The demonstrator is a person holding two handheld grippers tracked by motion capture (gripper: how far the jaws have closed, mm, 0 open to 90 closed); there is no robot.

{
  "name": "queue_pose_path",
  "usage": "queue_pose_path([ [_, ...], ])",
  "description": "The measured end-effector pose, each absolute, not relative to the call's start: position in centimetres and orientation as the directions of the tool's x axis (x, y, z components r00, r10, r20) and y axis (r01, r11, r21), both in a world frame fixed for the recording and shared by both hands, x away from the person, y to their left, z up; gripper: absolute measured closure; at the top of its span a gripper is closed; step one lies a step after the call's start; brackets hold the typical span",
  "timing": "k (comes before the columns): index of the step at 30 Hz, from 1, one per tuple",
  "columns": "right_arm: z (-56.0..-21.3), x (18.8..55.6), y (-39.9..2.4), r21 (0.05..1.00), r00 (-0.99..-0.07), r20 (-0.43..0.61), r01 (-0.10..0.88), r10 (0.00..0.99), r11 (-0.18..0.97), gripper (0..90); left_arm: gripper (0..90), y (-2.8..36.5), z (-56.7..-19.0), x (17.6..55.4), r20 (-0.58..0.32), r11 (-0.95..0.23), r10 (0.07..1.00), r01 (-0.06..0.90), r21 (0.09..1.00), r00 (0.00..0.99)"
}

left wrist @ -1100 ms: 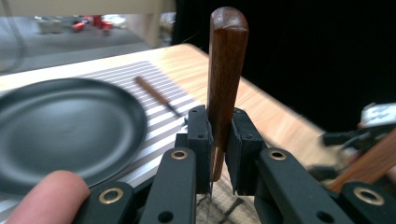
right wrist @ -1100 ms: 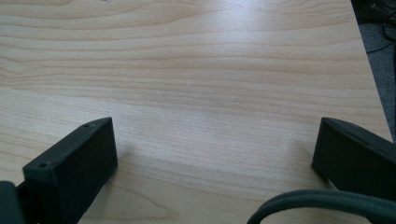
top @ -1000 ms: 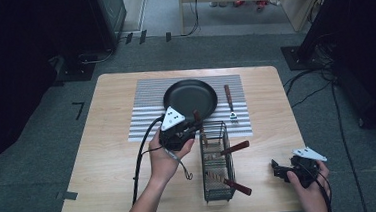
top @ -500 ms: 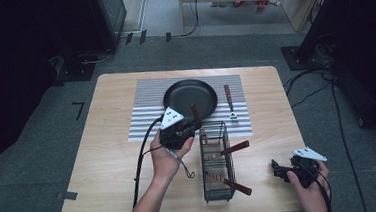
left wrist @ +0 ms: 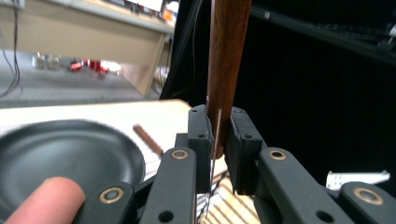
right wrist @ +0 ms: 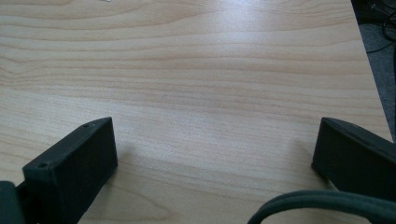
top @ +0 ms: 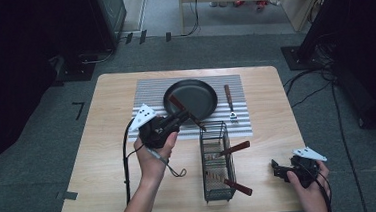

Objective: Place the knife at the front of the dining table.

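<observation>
- Table [top: 104, 162] of pale wood carries a striped mat [top: 150, 93] at its far side.
- Frying pan [top: 193, 98], black, sits on the mat; a wooden-handled fork [top: 230, 102] lies just beside it on the right.
- Wire basket [top: 216, 161] stands nearer, with two wooden-handled utensils [top: 234, 148] sticking out.
- Left gripper [top: 179, 119] is clamped on a wooden-handled utensil [left wrist: 226, 60], lifted between the pan's near rim and the basket.
- Right gripper [top: 276, 170] rests at the near right corner, jaws spread wide over bare wood.
</observation>
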State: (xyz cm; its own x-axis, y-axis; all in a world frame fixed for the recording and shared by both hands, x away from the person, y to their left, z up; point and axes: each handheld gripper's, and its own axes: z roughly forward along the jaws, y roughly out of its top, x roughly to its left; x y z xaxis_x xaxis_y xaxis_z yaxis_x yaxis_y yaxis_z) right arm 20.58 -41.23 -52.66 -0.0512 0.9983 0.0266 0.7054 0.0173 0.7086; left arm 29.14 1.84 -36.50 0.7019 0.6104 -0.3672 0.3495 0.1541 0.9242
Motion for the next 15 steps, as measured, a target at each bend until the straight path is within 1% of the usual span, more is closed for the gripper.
queue_pose_path([
  [4,-52.7,20.6,-41.2,0.709,-0.051,0.027,0.705,0.998,0.017,0.0,82.2,3.2,-35.5,28.7,-0.372,0.197,0.616,0.322,0.926,0.694],
  [6,-52.7,20.6,-41.2,0.709,-0.052,0.027,0.705,0.998,0.018,0.0,82.2,3.9,-35.2,28.5,-0.372,0.210,0.634,0.312,0.927,0.678],
  [10,-52.7,20.6,-41.2,0.709,-0.051,0.027,0.705,0.998,0.017,0.0,82.1,5.1,-35.1,28.2,-0.361,0.211,0.675,0.302,0.930,0.643],
  [15,-52.7,20.6,-41.2,0.709,-0.052,0.026,0.705,0.998,0.018,0.0,82.1,6.7,-36.0,28.3,-0.359,0.194,0.721,0.325,0.926,0.593],
])
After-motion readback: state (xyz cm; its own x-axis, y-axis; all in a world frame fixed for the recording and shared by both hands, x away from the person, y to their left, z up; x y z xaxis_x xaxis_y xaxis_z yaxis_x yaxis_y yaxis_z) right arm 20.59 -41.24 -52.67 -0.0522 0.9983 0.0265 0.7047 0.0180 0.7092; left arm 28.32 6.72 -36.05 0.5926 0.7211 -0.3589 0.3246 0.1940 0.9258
